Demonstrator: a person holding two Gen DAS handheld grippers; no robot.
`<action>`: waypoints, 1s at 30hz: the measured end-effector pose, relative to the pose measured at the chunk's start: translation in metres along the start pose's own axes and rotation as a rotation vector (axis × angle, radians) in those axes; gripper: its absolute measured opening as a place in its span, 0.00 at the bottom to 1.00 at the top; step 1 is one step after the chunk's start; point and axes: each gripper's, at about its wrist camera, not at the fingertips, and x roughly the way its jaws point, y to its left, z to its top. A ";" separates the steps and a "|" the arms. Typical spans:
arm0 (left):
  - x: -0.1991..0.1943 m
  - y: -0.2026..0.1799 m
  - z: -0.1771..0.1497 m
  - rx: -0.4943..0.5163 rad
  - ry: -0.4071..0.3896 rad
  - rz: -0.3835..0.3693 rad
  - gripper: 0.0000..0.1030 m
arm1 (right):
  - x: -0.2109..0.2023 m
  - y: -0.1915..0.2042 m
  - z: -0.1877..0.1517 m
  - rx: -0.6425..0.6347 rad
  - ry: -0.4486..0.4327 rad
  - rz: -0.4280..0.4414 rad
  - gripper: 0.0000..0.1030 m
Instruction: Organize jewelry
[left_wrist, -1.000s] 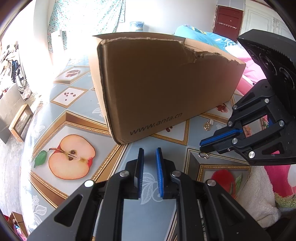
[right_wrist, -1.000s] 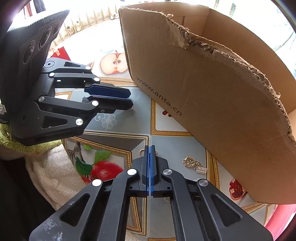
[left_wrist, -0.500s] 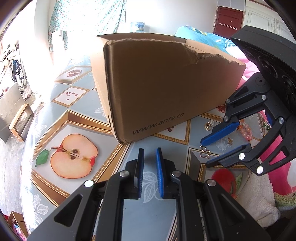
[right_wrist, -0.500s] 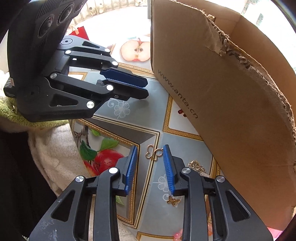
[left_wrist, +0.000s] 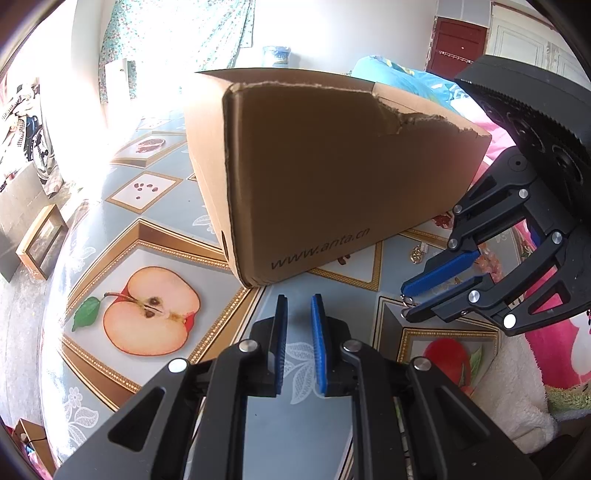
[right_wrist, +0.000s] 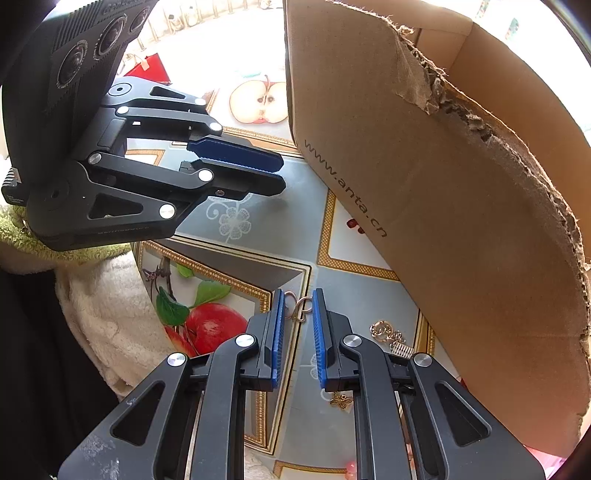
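Barely begun, by the look of it. Right tool (right_wrist: 298, 306) straddling a small gold ring charm (right_wrist: 296, 305) on the desk (right_wrist: 255, 236), jaws just narrowed but not yet pinching. Left tool (left_wrist: 297, 308) slightly parted, empty. Chain piece (right_wrist: 390, 336) and butterfly charm (right_wrist: 341, 400) lying loose beside the cardboard box (right_wrist: 424, 177).

Brown cardboard box (left_wrist: 332, 177) on fruit-patterned blue-and-gold tablecloth (left_wrist: 295, 424).

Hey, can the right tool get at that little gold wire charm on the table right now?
Probably yes: the right tool is open astride the gold wire charm, nothing between, cardboard box off to one side.
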 end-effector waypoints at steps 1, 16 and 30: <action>0.000 0.000 0.000 -0.001 0.000 0.000 0.12 | 0.000 0.000 0.000 0.001 0.000 0.001 0.12; -0.002 0.001 0.000 0.001 0.001 -0.002 0.12 | 0.006 -0.012 -0.011 0.101 -0.015 0.005 0.22; -0.004 0.001 0.000 -0.009 -0.004 -0.001 0.12 | 0.012 -0.002 -0.008 0.111 0.009 -0.050 0.10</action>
